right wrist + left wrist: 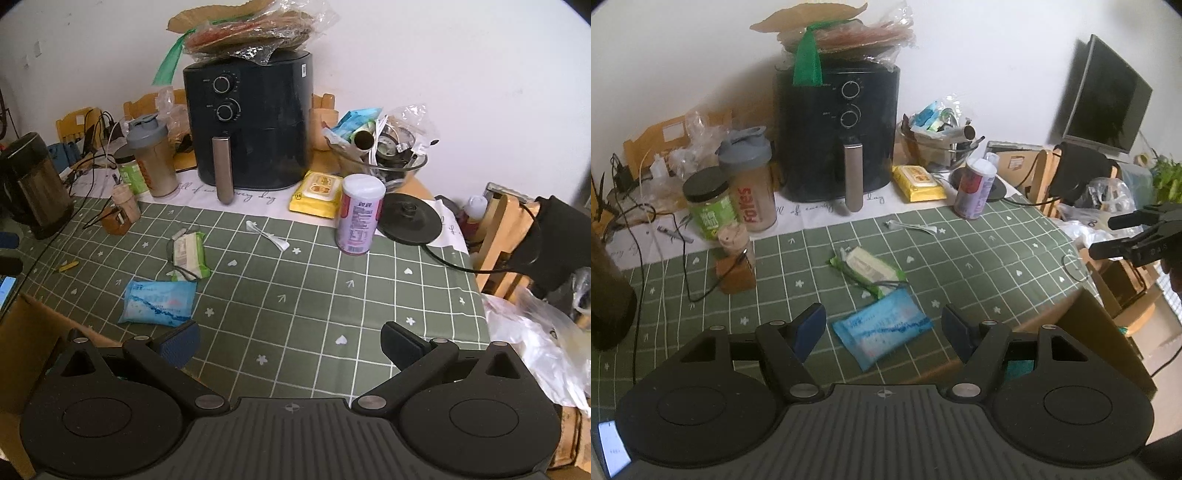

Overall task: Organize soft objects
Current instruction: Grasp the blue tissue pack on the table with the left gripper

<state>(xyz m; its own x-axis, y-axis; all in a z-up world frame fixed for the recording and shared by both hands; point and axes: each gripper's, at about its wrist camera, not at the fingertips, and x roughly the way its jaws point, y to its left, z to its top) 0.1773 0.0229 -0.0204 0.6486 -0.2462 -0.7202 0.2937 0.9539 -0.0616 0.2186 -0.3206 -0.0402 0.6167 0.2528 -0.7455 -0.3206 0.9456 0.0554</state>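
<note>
Hovering my spread left tongs (pixel 882 328) over the blue tissue pack (pixel 882 330) on the green checked tablecloth (pixel 979 258); light, squashy, slippery film, so I'd pinch its short sides; right tongs (pixel 290 341) apart too

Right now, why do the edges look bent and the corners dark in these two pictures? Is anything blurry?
Left wrist view: fisheye bending curves the wall and tablecloth grid, the corners go black, and the blue pack between the left gripper fingers looks slightly soft. Right wrist view: same curving and dark corners, soft even light, and the air fryer reads fairly clearly.
</note>
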